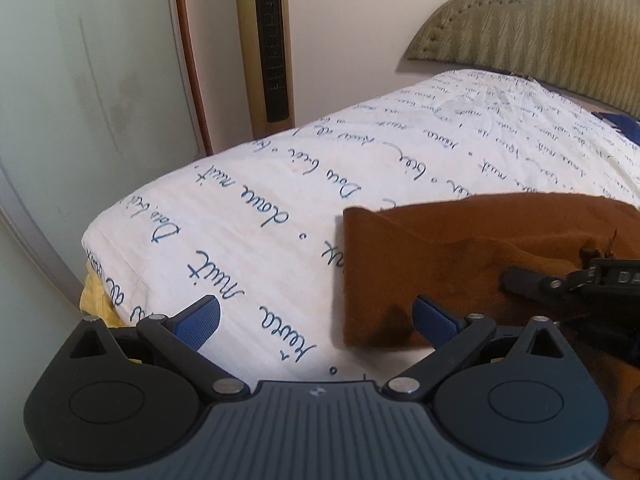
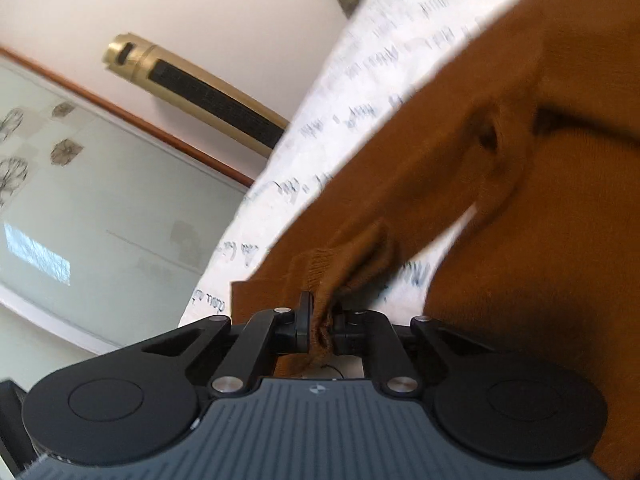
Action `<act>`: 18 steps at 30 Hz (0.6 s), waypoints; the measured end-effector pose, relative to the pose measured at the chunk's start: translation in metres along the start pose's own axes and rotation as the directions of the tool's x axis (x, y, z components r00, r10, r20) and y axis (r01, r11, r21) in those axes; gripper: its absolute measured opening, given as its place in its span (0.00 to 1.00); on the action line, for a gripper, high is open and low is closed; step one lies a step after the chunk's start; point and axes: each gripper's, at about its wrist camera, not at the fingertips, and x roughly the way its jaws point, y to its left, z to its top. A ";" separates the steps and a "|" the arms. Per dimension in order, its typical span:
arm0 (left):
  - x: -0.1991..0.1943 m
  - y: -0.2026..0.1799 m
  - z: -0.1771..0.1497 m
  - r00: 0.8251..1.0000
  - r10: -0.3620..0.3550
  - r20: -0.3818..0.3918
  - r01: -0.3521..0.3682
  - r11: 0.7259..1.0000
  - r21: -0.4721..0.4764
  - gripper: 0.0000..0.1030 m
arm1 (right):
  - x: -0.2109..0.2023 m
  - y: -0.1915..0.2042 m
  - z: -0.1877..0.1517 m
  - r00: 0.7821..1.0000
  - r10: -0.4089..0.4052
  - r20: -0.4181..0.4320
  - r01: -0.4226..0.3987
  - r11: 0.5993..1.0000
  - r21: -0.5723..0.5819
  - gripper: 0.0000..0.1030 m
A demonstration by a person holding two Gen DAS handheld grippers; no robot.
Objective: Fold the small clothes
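Observation:
A rust-brown knitted garment [image 1: 460,264] lies on the bed, its left edge folded into a square corner. My left gripper [image 1: 316,318] stands open just above the sheet, its right pad [image 1: 434,320] at the garment's near edge, nothing between the pads. My right gripper [image 1: 560,284] shows at the right in the left wrist view, lying across the cloth. In the right wrist view the right gripper [image 2: 322,322] is shut on a bunched ribbed edge of the brown garment [image 2: 460,168], and the cloth stretches away from the jaws.
The bed's white cover [image 1: 280,200] carries blue handwriting print and drops off at the left edge, with yellow fabric [image 1: 94,300] below. A gold tower fan [image 1: 270,40] stands by the wall. A padded headboard [image 1: 540,36] is at the far right.

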 end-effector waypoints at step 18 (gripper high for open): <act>-0.006 -0.113 0.018 0.981 -0.194 0.002 0.191 0.964 0.184 1.00 | -0.126 -0.031 0.080 0.917 -0.185 0.353 0.232 0.968 -0.095 0.12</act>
